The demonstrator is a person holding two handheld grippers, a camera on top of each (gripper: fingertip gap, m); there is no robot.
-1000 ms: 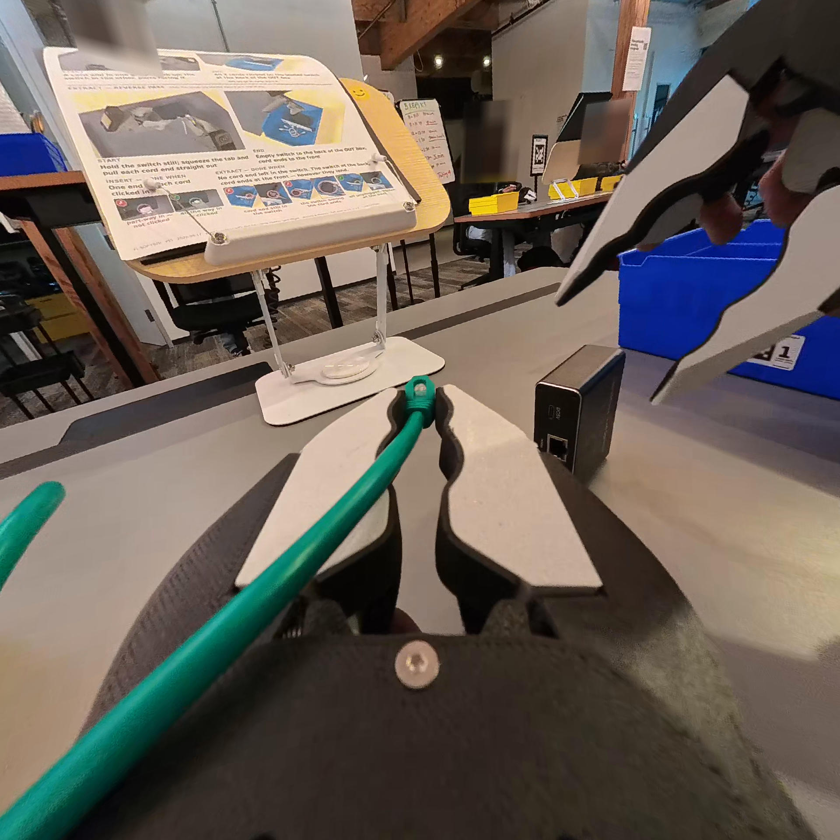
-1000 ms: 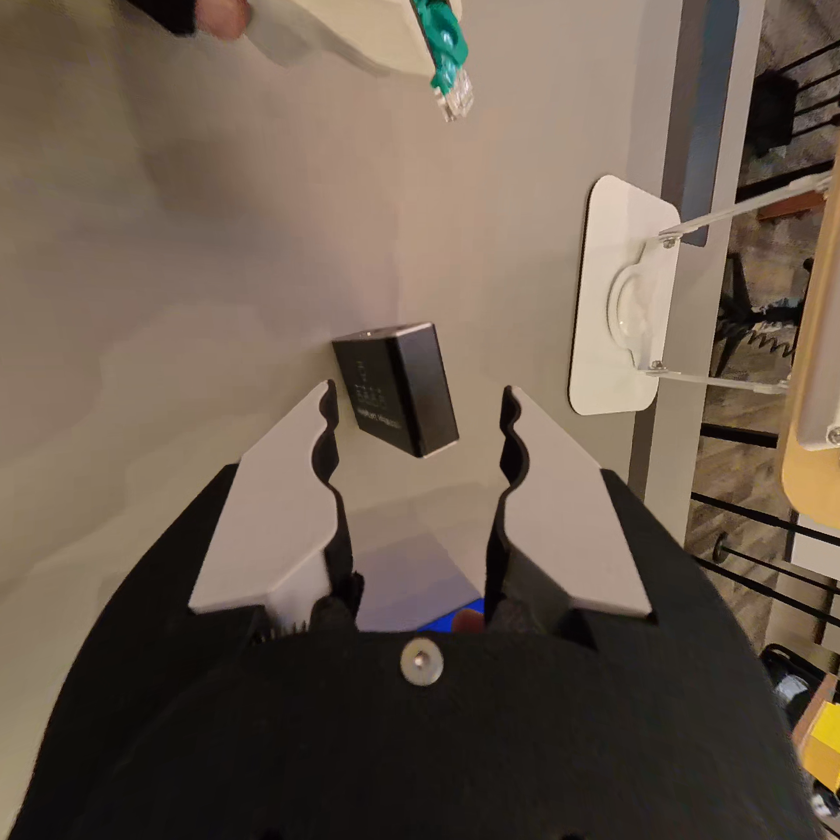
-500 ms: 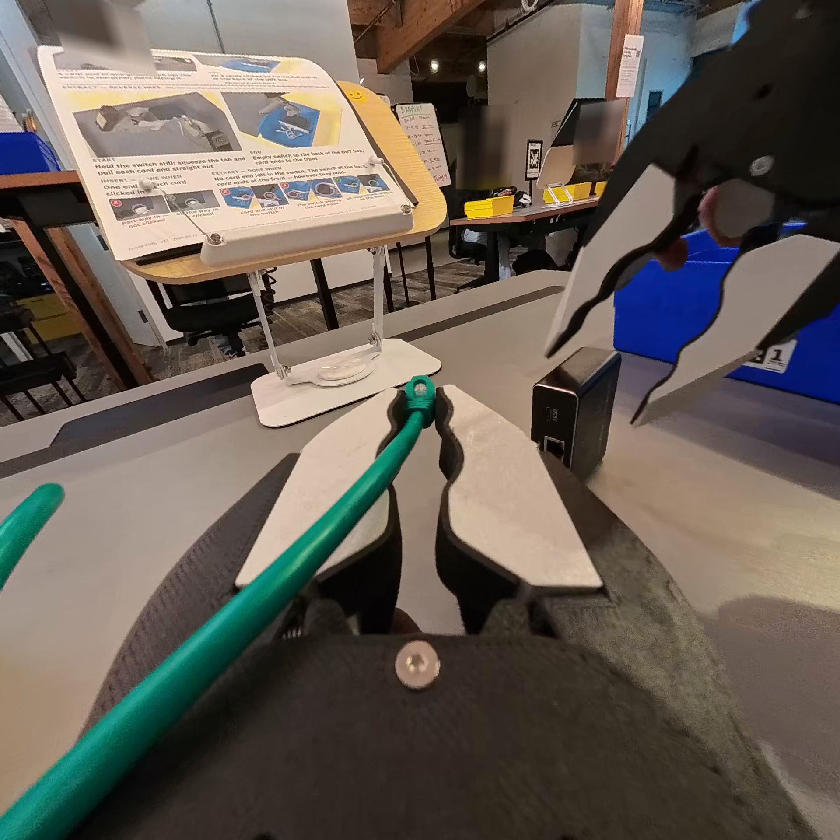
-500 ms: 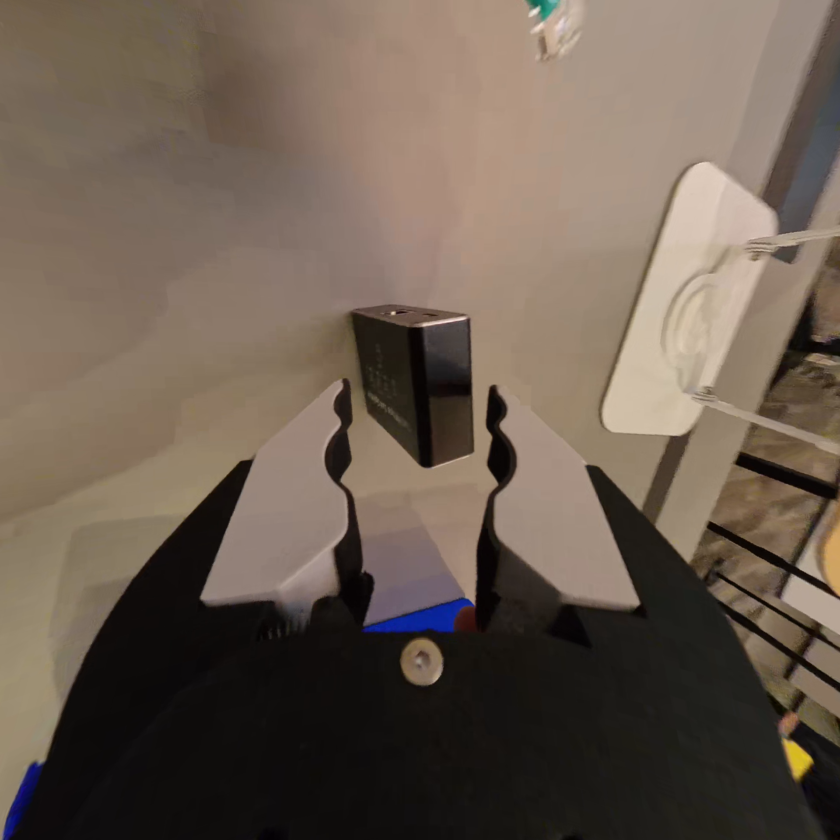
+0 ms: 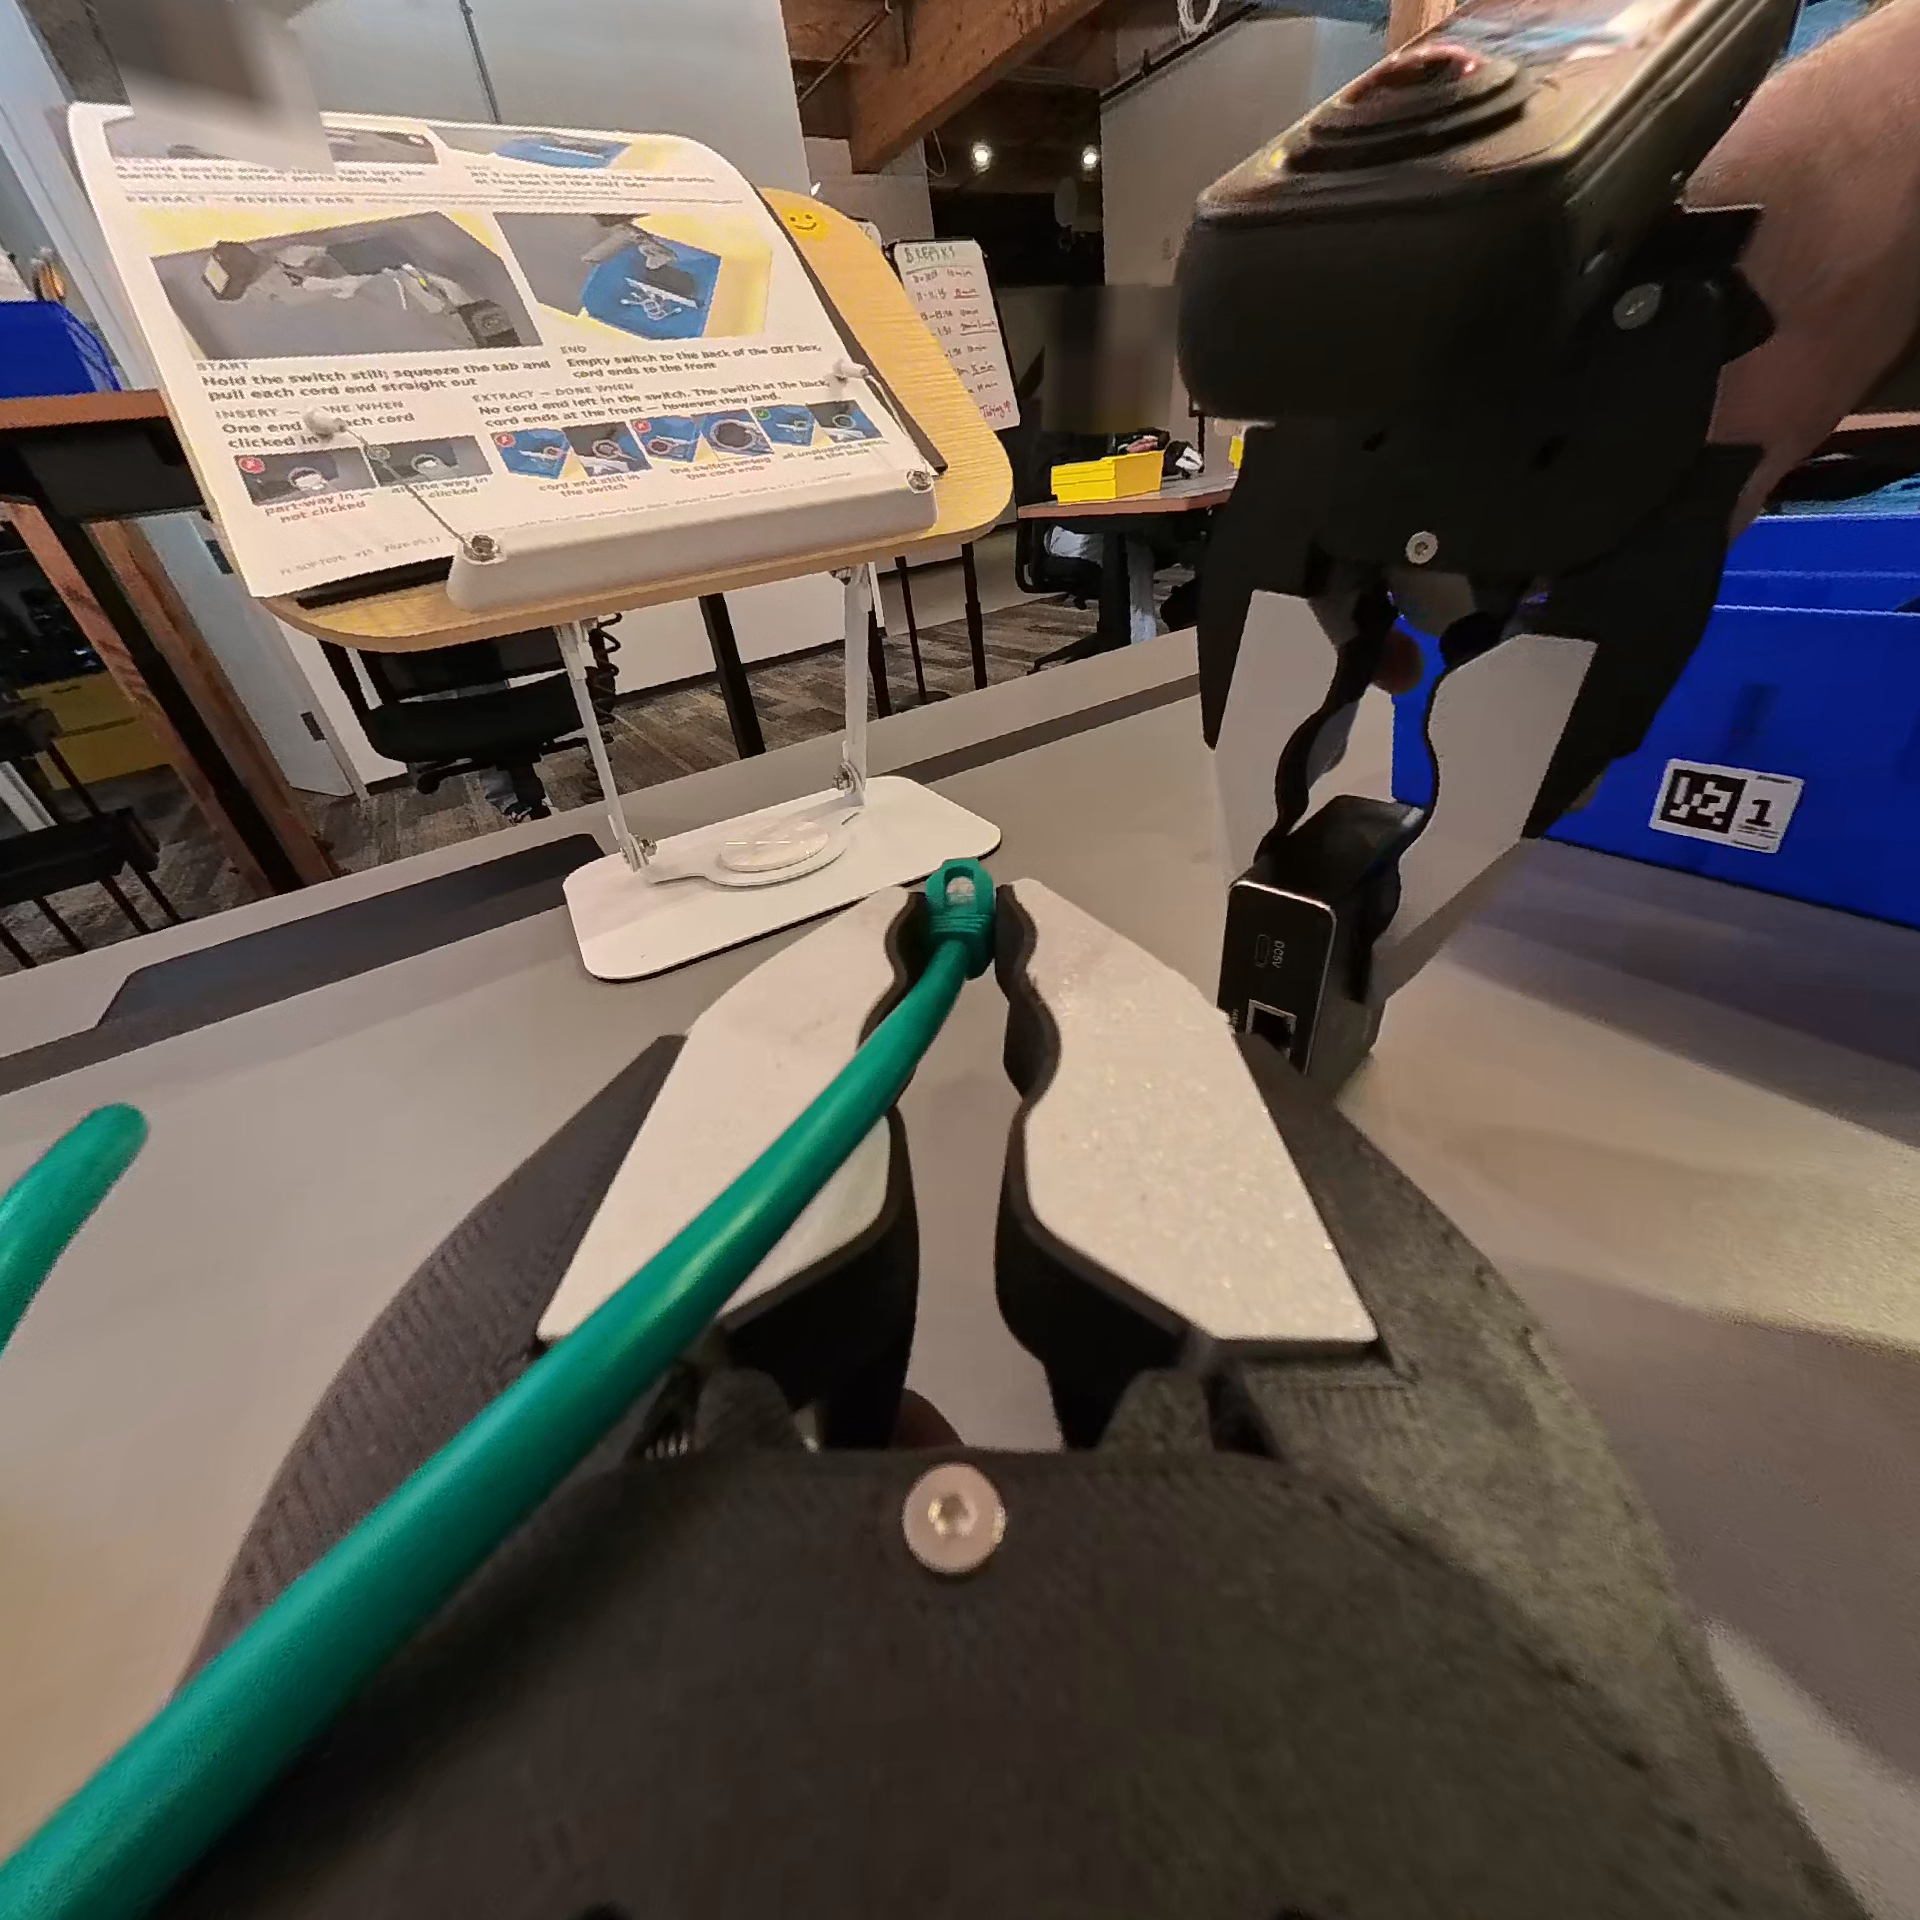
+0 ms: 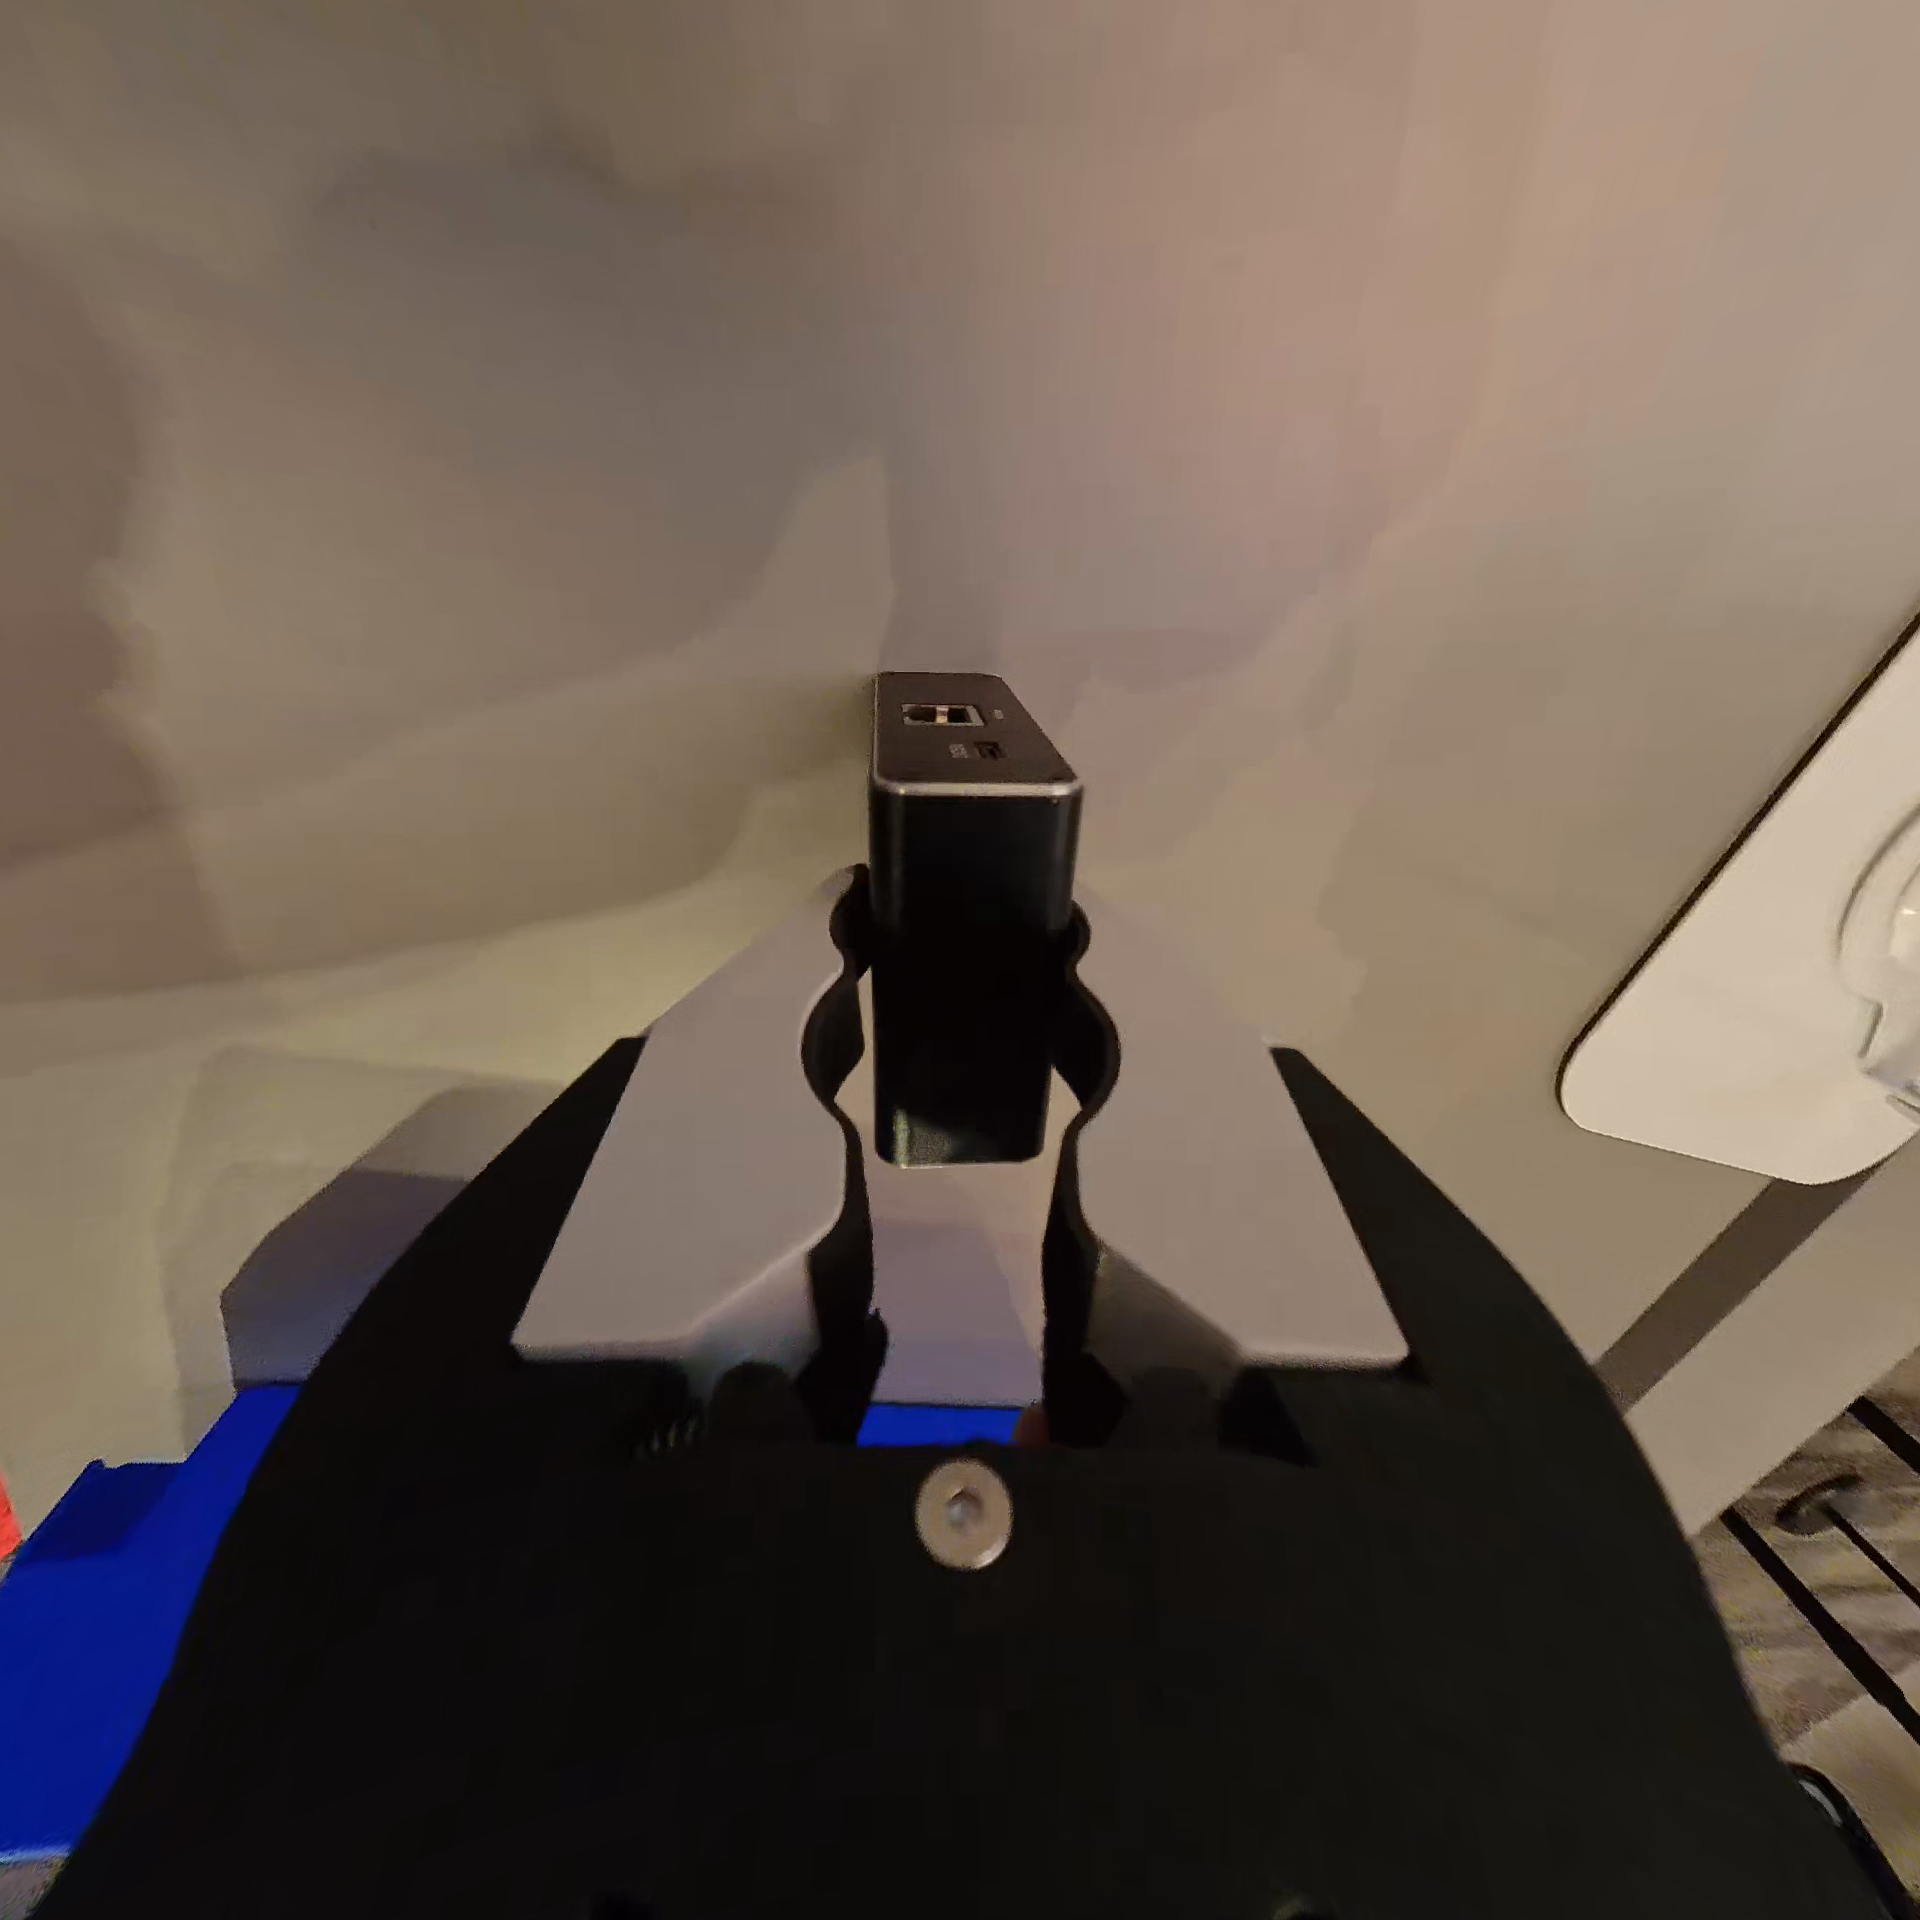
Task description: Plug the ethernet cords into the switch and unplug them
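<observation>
Standing switch [image 6: 971,935] between right fingers [image 6: 717,1122], seemingly clamped

switch [image 5: 1299,935]: 1, standing on grey table [image 5: 312,1122] | green ethernet cord [image 5: 727,1195]: 1 | grippers: 2, left gripper [image 5: 982,914], right gripper [image 6: 961,914] | blue bin [image 5: 1787,707]: 1, behind switch | instruction stand [image 5: 582,416]: 1, left of switch

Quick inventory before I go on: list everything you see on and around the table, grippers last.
small black box-shaped switch: one, black, upright on table, between right jaws
green ethernet cord: one, green, plug end in left jaws
white document stand: one, white base, behind cord
blue plastic bin: one, blue, far right
grey table: one, grey
left gripper: shut on cord
right gripper: shut on switch
</observation>
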